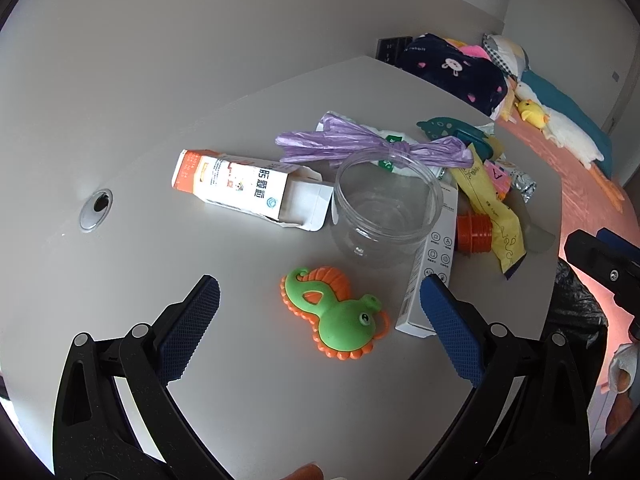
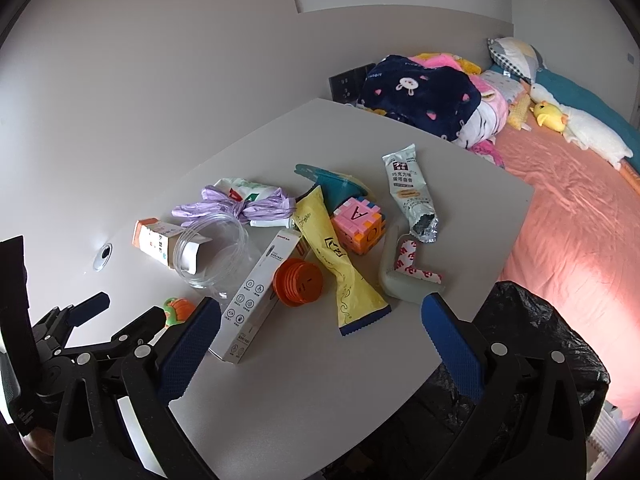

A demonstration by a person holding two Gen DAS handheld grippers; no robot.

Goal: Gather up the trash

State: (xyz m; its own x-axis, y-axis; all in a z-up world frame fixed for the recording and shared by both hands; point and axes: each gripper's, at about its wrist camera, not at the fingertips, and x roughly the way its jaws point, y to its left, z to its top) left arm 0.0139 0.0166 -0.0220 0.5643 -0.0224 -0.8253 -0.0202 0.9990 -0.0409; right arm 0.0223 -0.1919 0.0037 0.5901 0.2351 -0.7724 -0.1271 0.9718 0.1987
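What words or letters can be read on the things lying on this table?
"A": top face of the pink puzzle cube.
"3M": repeated in red on the L-shaped adhesive strip.
"巧克力味 蛋塔曲奇": on the grey-green snack wrapper.
"rabbit": on the navy blanket, hard to make out.
Large Chinese characters on the orange and white carton: too distorted to quote.
Long white box: icons and print too small to read.
Yellow sachet: print blurred.

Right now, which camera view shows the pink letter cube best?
The right wrist view: the pink letter cube shows whole, its "A" face readable, beside the yellow wrapper. In the left wrist view only a pink sliver shows behind that wrapper.
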